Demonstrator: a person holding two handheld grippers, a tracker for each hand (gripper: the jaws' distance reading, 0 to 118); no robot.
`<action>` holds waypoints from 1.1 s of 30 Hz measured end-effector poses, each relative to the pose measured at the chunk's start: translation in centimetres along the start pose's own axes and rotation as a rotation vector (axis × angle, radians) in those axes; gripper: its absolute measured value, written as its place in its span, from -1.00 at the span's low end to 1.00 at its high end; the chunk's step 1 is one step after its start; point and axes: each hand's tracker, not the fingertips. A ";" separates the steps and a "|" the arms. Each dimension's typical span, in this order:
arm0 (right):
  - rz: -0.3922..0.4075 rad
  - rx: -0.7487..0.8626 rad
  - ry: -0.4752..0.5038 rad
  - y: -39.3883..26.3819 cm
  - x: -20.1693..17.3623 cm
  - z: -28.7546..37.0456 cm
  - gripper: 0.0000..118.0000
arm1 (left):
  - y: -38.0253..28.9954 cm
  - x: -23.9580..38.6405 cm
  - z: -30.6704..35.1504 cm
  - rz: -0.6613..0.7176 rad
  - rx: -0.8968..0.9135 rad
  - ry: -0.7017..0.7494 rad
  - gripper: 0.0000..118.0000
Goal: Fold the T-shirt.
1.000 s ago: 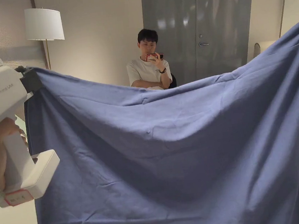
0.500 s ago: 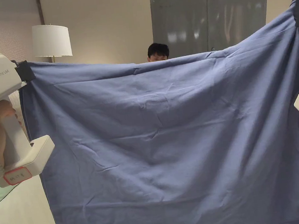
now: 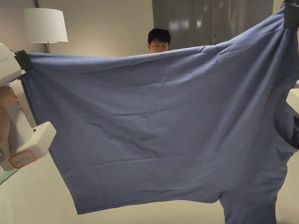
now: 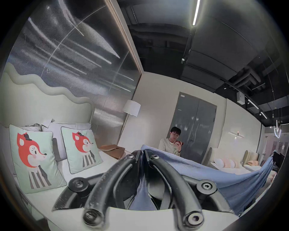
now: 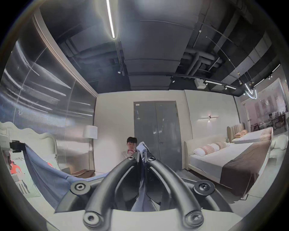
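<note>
Two corners of the blue T-shirt (image 3: 167, 122) are pinched in my jaws: the left gripper (image 3: 21, 61) clamps one upper corner, the right gripper (image 3: 291, 17) the other. Between them the cloth hangs spread wide in the air above the bed (image 3: 28, 212), one sleeve drooping at the lower right. Beyond its top edge sits a person (image 3: 158, 40), beside a floor lamp (image 3: 45, 25).

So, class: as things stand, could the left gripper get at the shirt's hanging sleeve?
Probably not. The left gripper is shut on the shirt's top corner, and the sleeve hangs low at the far side, below the right gripper, also clamped.
</note>
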 end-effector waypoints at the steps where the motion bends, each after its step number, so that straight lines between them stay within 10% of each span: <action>1: 0.003 -0.017 0.000 -0.5 0.1 0.0 -0.93 | -0.5 -0.2 -0.1 0.004 -0.008 0.001 -0.95; 16: 0.078 -0.175 0.033 -5.6 0.8 7.0 -0.93 | -4.9 -3.3 6.3 0.006 -0.122 0.022 -0.95; 33: 0.070 -0.398 0.102 -9.8 2.8 33.0 -0.93 | -11.6 -10.1 29.0 -0.071 -0.292 0.033 -0.95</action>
